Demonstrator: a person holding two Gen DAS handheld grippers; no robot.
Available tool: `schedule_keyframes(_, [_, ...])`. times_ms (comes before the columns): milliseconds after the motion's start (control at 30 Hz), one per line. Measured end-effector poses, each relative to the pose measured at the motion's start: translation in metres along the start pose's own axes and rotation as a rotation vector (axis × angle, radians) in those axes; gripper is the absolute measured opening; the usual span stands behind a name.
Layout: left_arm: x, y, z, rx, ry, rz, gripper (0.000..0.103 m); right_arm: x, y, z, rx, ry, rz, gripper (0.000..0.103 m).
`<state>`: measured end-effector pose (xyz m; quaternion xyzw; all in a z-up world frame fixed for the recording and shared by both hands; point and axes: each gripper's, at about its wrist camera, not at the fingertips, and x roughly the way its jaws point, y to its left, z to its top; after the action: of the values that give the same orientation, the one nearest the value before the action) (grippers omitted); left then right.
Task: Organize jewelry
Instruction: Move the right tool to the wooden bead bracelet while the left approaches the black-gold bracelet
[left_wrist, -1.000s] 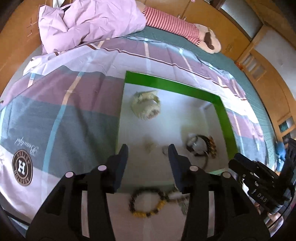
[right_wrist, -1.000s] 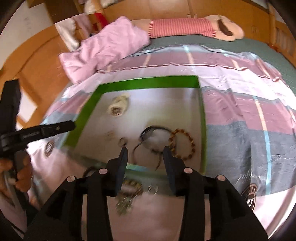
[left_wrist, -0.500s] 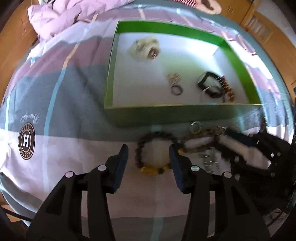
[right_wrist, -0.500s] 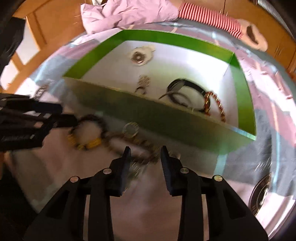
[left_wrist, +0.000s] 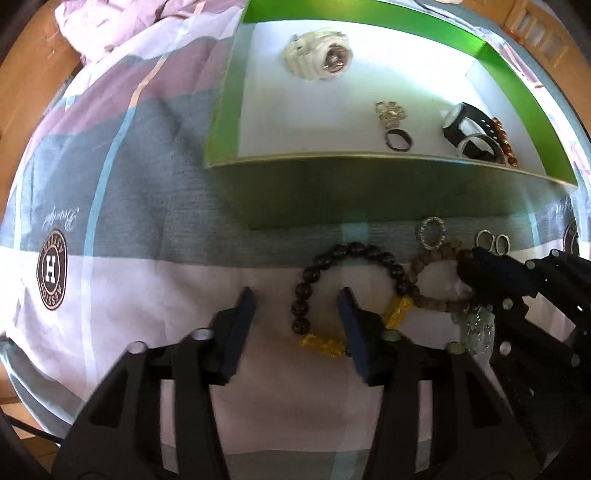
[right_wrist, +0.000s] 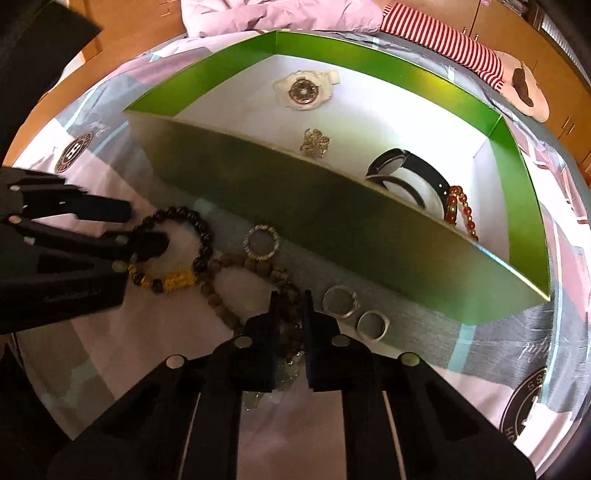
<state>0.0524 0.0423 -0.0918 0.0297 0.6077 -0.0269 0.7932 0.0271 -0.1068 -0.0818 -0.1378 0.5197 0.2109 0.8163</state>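
Left wrist view, with the right wrist view beside it. My left gripper (left_wrist: 295, 314) points steeply down at the bedspread (left_wrist: 129, 295); its jaws are closing, one finger outside and one inside the loop of the black bead bracelet (left_wrist: 354, 251), so the bead strand at centre frame lies between them, though I cannot tell whether the pads press it yet. The bracelet lies flat, its yellow charms at the lower edge of the loop. My right gripper (right_wrist: 290, 306) has its jaws closing and nearly together on the brown bead bracelet (right_wrist: 236, 262), whose strand runs up and to the left from the fingertips; the beads appear pinched between the pads. Both bracelets lie just below the near wall of the green box (left_wrist: 369, 192), with three loose rings (right_wrist: 340, 301) beside them. Inside the box, in the upper frame, sit a white watch (left_wrist: 317, 55), a small ring (left_wrist: 398, 140) and a black band (left_wrist: 465, 125). I judge that each bracelet must rise over that near wall. Beyond lie a pink quilt (right_wrist: 277, 14) and wooden cupboards (right_wrist: 569, 99).
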Motion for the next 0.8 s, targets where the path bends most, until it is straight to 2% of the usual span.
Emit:
schedule_keyframes(67, [-0.002, -0.008, -0.001, 0.036, -0.005, 0.002, 0.017, -0.005, 0.0, -0.005, -0.006, 0.008, 0.015, 0.011])
schedule_keyframes(167, [-0.003, -0.016, -0.004, 0.075, -0.005, 0.001, 0.012, -0.013, -0.003, -0.01, 0.01, 0.006, 0.015, 0.011])
schedule_keyframes(333, [-0.01, -0.027, -0.016, 0.113, -0.004, -0.024, 0.011, -0.032, -0.026, -0.023, 0.095, 0.0, 0.01, 0.011])
schedule_keyframes(500, [-0.015, -0.042, -0.028, 0.155, -0.011, -0.05, 0.012, -0.038, -0.046, -0.028, 0.164, 0.012, -0.065, 0.011])
schedule_keyframes(600, [-0.017, -0.042, -0.027, 0.14, -0.021, -0.039, 0.022, -0.035, -0.052, -0.029, 0.192, 0.021, -0.076, 0.011])
schedule_keyframes(667, [-0.018, -0.038, -0.025, 0.111, -0.03, -0.03, 0.039, -0.032, -0.054, -0.029, 0.202, 0.026, -0.075, 0.013])
schedule_keyframes(733, [-0.017, -0.033, -0.022, 0.088, -0.035, -0.016, 0.041, -0.029, -0.054, -0.03, 0.212, 0.034, -0.072, 0.028])
schedule_keyframes(800, [-0.015, -0.031, -0.021, 0.074, -0.028, -0.011, 0.048, -0.027, -0.055, -0.03, 0.224, 0.04, -0.068, 0.031])
